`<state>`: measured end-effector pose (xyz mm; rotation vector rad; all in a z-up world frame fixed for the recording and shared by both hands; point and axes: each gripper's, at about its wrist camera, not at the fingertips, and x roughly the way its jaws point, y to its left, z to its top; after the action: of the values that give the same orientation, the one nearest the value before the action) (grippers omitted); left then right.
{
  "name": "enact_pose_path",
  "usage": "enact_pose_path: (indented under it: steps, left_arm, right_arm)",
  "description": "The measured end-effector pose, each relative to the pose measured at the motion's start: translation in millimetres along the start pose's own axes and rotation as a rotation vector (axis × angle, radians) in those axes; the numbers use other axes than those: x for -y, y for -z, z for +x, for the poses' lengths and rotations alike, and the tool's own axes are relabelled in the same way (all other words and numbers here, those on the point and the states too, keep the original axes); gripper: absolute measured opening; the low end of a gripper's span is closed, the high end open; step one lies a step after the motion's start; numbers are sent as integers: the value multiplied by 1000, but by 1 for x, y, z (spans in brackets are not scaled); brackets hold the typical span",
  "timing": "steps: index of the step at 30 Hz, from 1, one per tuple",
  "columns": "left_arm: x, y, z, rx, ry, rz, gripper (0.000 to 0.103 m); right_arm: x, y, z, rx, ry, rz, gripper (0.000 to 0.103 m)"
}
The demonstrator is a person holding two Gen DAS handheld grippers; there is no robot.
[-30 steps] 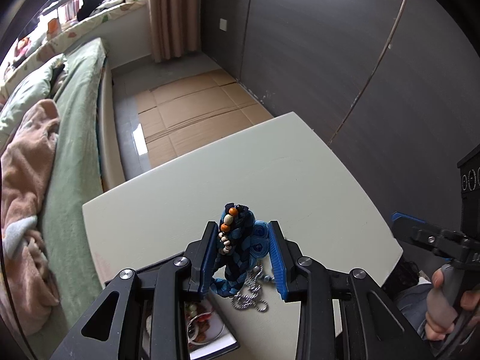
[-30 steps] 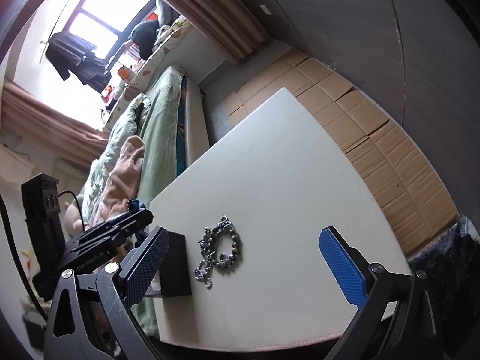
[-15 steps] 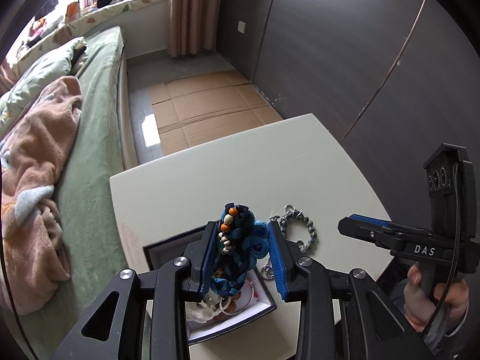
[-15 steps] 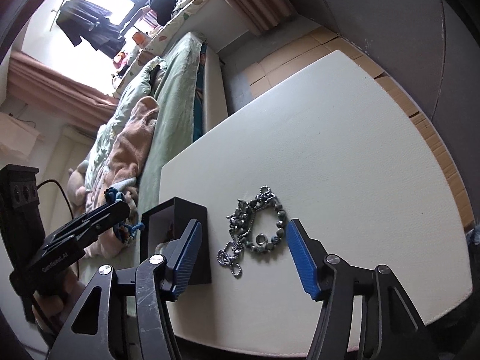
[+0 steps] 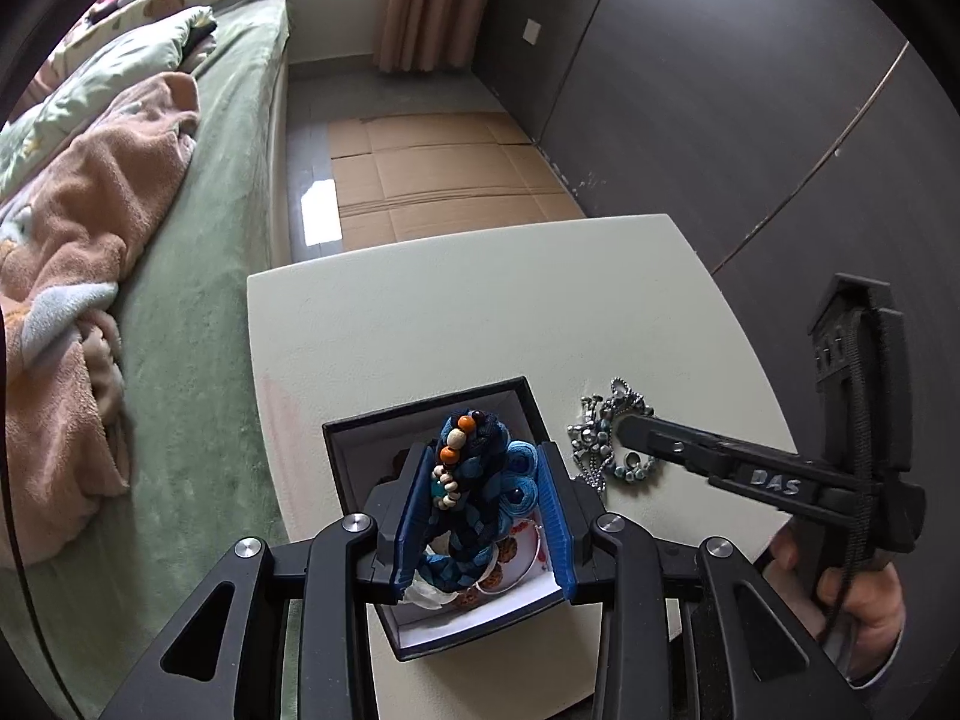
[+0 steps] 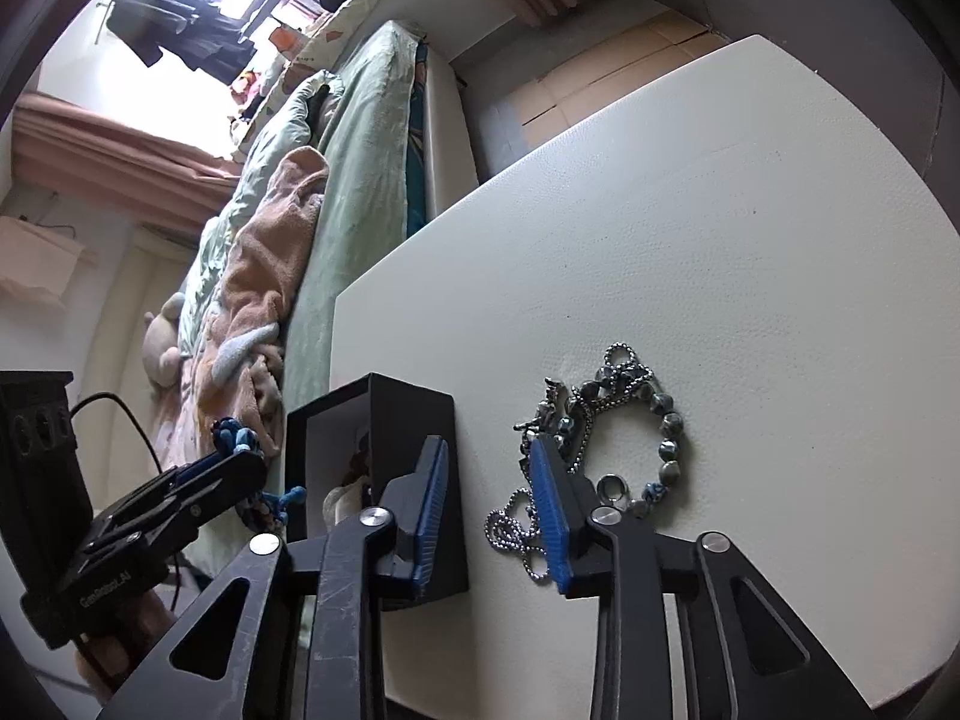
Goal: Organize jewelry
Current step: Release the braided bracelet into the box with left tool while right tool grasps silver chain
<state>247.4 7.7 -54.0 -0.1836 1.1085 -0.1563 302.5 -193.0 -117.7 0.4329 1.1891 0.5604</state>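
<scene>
Left gripper [image 5: 480,516] fingers clenched on braid [image 5: 474,480] over box [image 5: 360,438], right gripper [image 6: 489,516] fingers apart beside box, may bump it or snag chain [image 6: 600,420].

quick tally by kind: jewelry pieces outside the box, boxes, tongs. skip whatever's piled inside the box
Blue braided bracelet, held in left tongs: 1
Silver ball-chain and bead jewelry in a tangle on the white table, separate pieces cannot be told apart: 1 pile
Black jewelry box: 1
Tongs, left and right: 2
Total: 5
</scene>
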Motion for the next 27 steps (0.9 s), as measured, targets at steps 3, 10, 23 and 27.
enact_pose_path:
  steps: [3,10,23,27]
  left_arm:
    - [-2,-1,-1,-1,8,-7,38]
    - [-12,-3,-10,15,9,-29,65]
    - [-36,7,-24,25,-12,-93,66]
    - [-33,11,-29,31,-12,-83,66]
  right_arm:
    - [-2,-2,13,-15,34,-10,23]
    - [-8,-4,34,-28,156,-53,22]
    - [-26,-1,44,-26,316,-195,20]
    - [-20,0,38,-33,254,-169,13]
